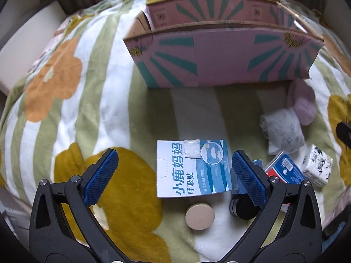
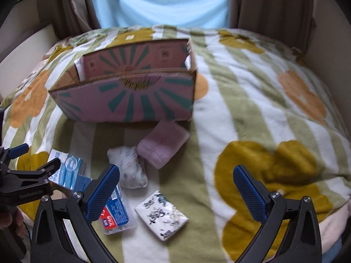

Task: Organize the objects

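An open pink cardboard box (image 1: pixel 219 63) (image 2: pixel 131 100) with teal rays stands on the flowered blanket. In front of it lie a blue-and-white flat carton (image 1: pixel 193 168) (image 2: pixel 68 168), a beige round disc (image 1: pixel 199 217), a black round lid (image 1: pixel 241 208), a white patterned sock roll (image 1: pixel 283 129) (image 2: pixel 129 168), a pink folded cloth (image 1: pixel 302 103) (image 2: pixel 162 149), a red-and-blue clear pack (image 1: pixel 283 171) (image 2: pixel 114 212) and a printed tissue pack (image 1: pixel 318 166) (image 2: pixel 162 217). My left gripper (image 1: pixel 173 177) hangs open over the carton. My right gripper (image 2: pixel 175 192) is open above the tissue pack, holding nothing.
The blanket (image 2: pixel 263 114) covers a bed; its right half is bare fabric. Curtains (image 2: pixel 263 4) and a pale blue sheet (image 2: pixel 162 2) hang behind. A white ledge (image 1: pixel 26 50) runs along the left. The left gripper (image 2: pixel 24 175) shows at the right wrist view's left edge.
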Motion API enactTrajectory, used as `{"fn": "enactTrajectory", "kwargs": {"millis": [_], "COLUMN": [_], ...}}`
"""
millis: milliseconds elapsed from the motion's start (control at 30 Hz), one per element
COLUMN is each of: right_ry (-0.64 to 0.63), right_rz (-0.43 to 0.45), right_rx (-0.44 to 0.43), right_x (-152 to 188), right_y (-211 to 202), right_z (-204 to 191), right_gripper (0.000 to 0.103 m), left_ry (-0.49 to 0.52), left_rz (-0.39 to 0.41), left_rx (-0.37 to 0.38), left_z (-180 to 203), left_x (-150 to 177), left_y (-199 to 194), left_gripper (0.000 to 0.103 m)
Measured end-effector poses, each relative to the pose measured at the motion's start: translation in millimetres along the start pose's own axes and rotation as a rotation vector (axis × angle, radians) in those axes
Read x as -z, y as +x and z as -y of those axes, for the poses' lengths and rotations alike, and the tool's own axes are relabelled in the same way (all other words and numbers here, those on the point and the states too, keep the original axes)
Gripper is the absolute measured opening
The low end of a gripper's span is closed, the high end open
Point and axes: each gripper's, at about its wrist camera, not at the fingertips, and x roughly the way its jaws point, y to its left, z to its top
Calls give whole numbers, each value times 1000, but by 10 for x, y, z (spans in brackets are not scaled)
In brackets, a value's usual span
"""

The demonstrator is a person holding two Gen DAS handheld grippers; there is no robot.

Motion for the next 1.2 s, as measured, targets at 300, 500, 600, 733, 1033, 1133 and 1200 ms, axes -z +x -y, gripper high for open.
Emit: {"fn": "enactTrajectory", "kwargs": {"millis": [300, 500, 600, 733, 1033, 1133, 1200], "right_ry": [-48, -80, -89, -82, -50, -50, -45], "right_rz": [-89, -123, -138, -145, -124, -117, -113], "right_rx": [-60, -60, -78, -112, -157, -158, -163], "right_x": [97, 127, 129, 124, 112, 107, 90], "right_y": [433, 600, 658, 705, 758, 748, 722], "right_z": [-235, -353, -381, -393, -349, -332, -314], "right_gripper": [102, 95, 87, 73, 43, 39, 38], "left_ry": [14, 25, 24, 17, 12, 7, 5], "left_rz": [-42, -59, -70, -76, -45, -40, -35], "left_rx": [7, 14, 14, 37, 60, 61, 57], "left_z": [67, 107, 112, 114, 125, 103, 84], "left_x": [-10, -4, 4, 16, 44, 39, 45], "left_y": [249, 358, 397, 422, 369, 353, 341], "left_gripper": [103, 103, 103, 95, 88, 88, 88]}}
